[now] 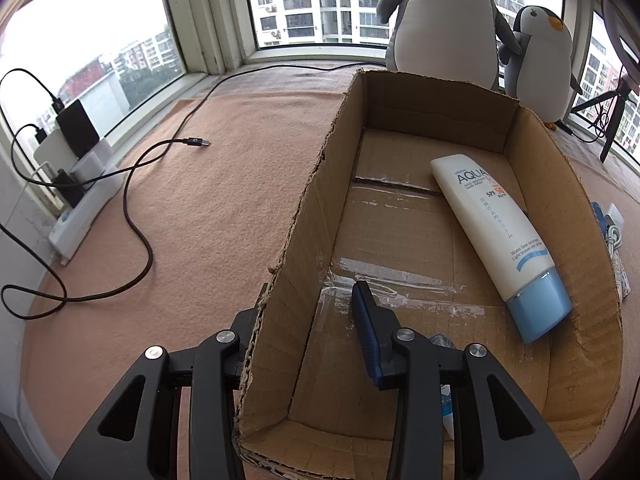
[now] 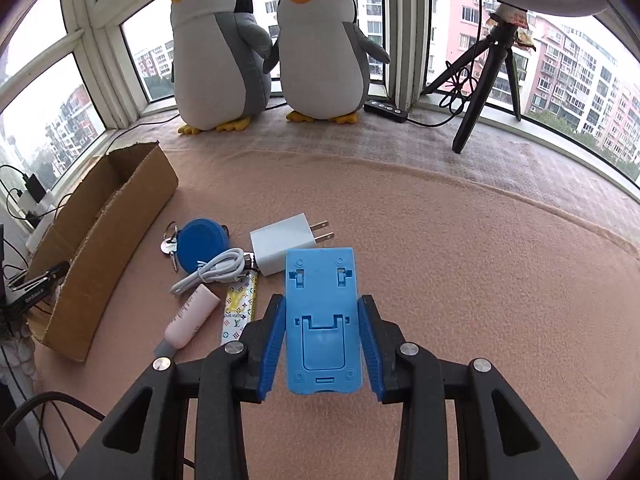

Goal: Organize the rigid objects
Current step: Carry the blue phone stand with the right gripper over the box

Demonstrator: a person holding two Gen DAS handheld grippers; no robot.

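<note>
My left gripper (image 1: 308,316) straddles the left wall of an open cardboard box (image 1: 296,240); its jaws stand apart with the wall between them, and I cannot tell whether they pinch it. A white sunscreen tube with a blue cap (image 1: 496,236) lies inside the box. My right gripper (image 2: 322,320) is shut on a blue plastic phone stand (image 2: 322,320), held above the pink cloth. The box (image 2: 100,240) sits to the left in the right wrist view. Loose items lie beside it: a white charger plug (image 2: 280,246), a blue round case with keys (image 2: 200,242), a white cable (image 2: 212,272), a pink tube (image 2: 192,314), a patterned lighter (image 2: 238,308).
Two plush penguins (image 2: 216,48) (image 2: 320,52) stand on the window ledge. A black tripod (image 2: 484,80) and a controller (image 2: 386,110) are at the back right. A black USB cable (image 1: 140,216) and a power strip with chargers (image 1: 80,184) lie left of the box.
</note>
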